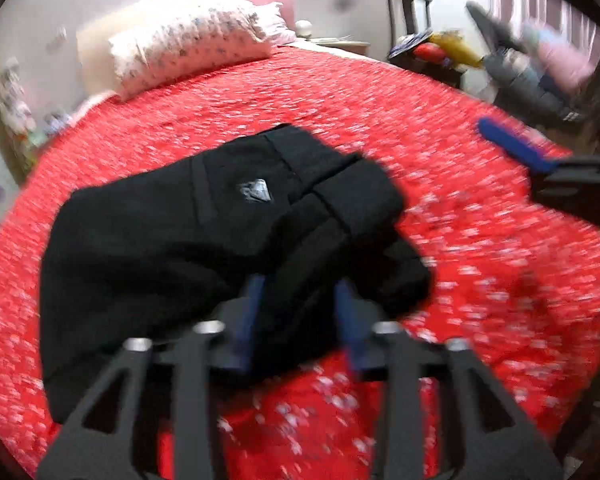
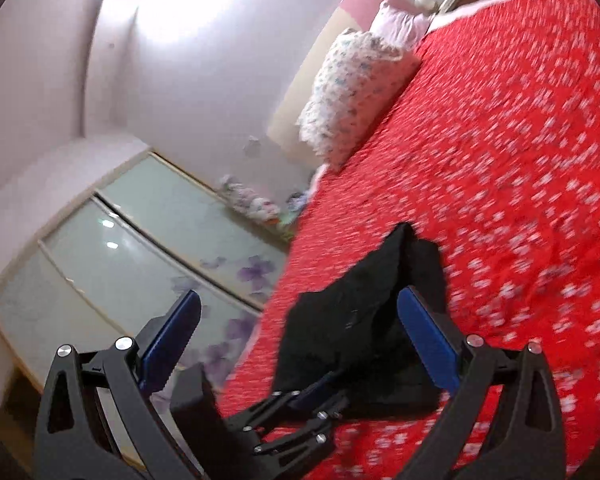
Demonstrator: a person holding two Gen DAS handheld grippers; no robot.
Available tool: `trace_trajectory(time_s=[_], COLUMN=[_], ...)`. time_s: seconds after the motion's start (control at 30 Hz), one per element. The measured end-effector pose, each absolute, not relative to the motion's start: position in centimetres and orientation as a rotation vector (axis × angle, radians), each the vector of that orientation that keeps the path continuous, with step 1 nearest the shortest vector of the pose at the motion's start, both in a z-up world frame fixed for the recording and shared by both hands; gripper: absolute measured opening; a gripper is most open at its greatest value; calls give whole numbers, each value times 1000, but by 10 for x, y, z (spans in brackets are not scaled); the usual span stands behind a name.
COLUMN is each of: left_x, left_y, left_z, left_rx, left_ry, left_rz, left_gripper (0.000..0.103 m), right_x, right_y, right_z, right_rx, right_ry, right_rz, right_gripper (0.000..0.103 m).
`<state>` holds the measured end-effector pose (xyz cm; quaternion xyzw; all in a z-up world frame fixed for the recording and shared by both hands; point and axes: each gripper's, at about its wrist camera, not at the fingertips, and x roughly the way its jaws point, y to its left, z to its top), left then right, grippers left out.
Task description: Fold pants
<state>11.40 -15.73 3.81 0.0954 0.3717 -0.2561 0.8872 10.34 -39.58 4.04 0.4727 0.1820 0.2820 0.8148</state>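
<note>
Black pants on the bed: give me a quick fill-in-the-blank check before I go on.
1. The black pants lie in a folded bundle on the ____ bedspread.
2. The left tongs have their jaws ____, pads either side of the fabric.
3. The right tongs are ____ and empty.
4. A floral ____ rests at the bed's head.

Missing words: red; open; open; pillow

The left claw (image 1: 302, 312) tilts downward, its blue pads (image 1: 253, 312) standing apart with nothing pressed between them. The right claw (image 2: 300, 344) is held about level and rolled to one side, pads (image 2: 426, 340) spread wide, gripping nothing.
</note>
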Motion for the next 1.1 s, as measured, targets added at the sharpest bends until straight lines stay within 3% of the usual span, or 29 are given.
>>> trace_trajectory(time_s=[0.03,0.13,0.27,0.5,0.73,0.9,1.1], left_x=[110,95,89,127,147,171,173], left_y=[-149,-123,-84,-37,-47,-49,-39], left_z=[44,66,88,94,69,25,15], left_rx=[146,70,36,-70,-5,-26,-58], left_ry=[759,688,580,587,654,856,886], left_rz=[-579,-604,-454,-211,-85,-117,-168], left_gripper=[83,85,101,101,101,101,101], right_x=[106,112,116,132,145,152,149], right_y=[-394,-382,-357,-322,-304,-316,-335], right_z=[39,41,52,54,30,-2,-15], right_rx=[1037,1055,993,909,685,811,944], right_ry=[385,393,412,482,700,770,763], right_rz=[653,763,852,853,547,519,574], right_gripper=[102,102,102,102,102,102,102])
